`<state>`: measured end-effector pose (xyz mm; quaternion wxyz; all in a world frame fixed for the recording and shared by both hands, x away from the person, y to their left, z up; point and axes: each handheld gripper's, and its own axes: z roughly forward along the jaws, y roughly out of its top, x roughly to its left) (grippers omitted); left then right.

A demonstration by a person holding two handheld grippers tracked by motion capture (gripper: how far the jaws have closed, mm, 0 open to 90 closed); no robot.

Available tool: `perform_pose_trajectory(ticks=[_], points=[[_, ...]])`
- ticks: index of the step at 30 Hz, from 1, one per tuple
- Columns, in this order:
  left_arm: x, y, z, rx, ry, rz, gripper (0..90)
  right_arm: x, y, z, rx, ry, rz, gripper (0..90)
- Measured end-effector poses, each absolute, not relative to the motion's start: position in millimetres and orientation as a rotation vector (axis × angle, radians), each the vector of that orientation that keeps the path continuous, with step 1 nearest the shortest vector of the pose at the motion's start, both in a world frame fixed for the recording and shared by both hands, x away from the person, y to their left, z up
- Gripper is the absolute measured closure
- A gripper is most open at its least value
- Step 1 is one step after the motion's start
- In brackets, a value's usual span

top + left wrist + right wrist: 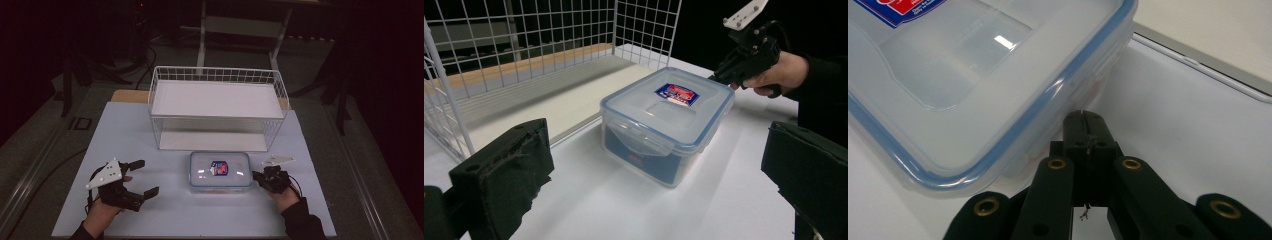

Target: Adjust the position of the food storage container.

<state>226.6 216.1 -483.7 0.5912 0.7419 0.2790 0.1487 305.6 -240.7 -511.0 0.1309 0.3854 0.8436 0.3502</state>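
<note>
Sitting on the white surface [150, 210] just near of the wire basket [217, 107], centre, was a clear lidded container [220, 171] w/ blue seal and a label too small to read. Left gripper [141, 177] hovered to its left, apart, fingers [504, 175] spread wide, released. Right gripper [257, 176] was at the container's right edge, fingers pressed together, clenched on nothing; contact w/ the rim couldn't be told. Container contents were blurred behind the plastic.
</note>
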Motion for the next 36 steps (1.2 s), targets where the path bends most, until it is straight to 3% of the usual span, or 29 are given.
perform_pose_trajectory(ticks=[15, 26, 30, 31, 33, 36], points=[[226, 216, -484, 1.727, 0.647, 0.347, 0.0, 309, -215, -511, 1.056, 2.49, 1.032, 90.0], [229, 216, -483, 1.708, 0.659, 0.317, 0.0, 307, -242, -491, 1.119, 2.342, 1.109, 81.3], [230, 215, -480, 1.701, 0.661, 0.31, 0.0, 300, -246, -481, 1.099, 2.312, 1.168, 68.8], [230, 215, -480, 1.701, 0.661, 0.31, 0.0, 297, -246, -478, 1.076, 2.303, 1.195, 59.9], [232, 211, -474, 1.715, 0.651, 0.33, 0.0, 296, -245, -475, 1.059, 2.298, 1.211, 52.9], [236, 208, -466, 1.701, 0.648, 0.309, 0.0, 292, -244, -471, 1.036, 2.285, 1.281, 31.5]])
